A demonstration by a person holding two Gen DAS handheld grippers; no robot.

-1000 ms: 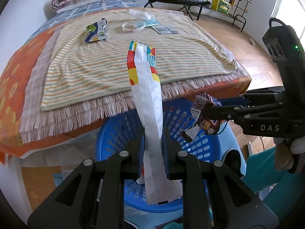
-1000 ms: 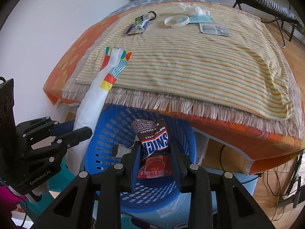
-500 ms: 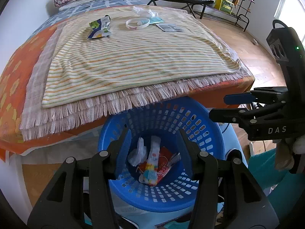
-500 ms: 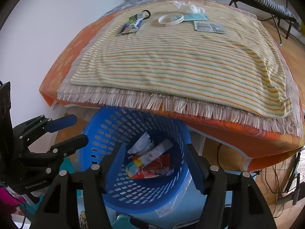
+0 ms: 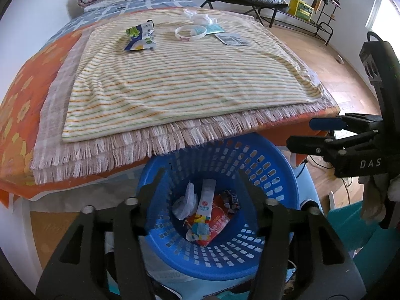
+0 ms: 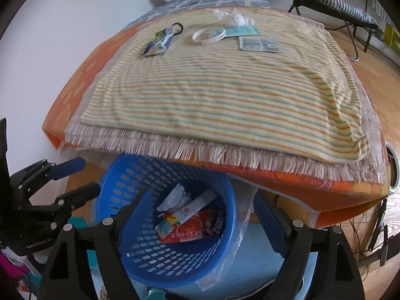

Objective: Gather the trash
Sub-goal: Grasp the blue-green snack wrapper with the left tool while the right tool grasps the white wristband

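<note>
Trash lies in the blue basket at lower centre: a crumpled white paper, a long white wrapper, a red packet. More lies on the striped cloth above: a green-blue wrapper at upper left, a white ring, a tissue, a grey label. Left tool gapes over the basket, holding nothing; right tool is likewise spread wide.

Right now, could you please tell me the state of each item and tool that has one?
left tool: open, empty.
right tool: open, empty.
blue basket: upright, holding wrappers.
long white wrapper: inside basket.
green-blue wrapper: lying on striped cloth.
white ring: flat on cloth.
</note>
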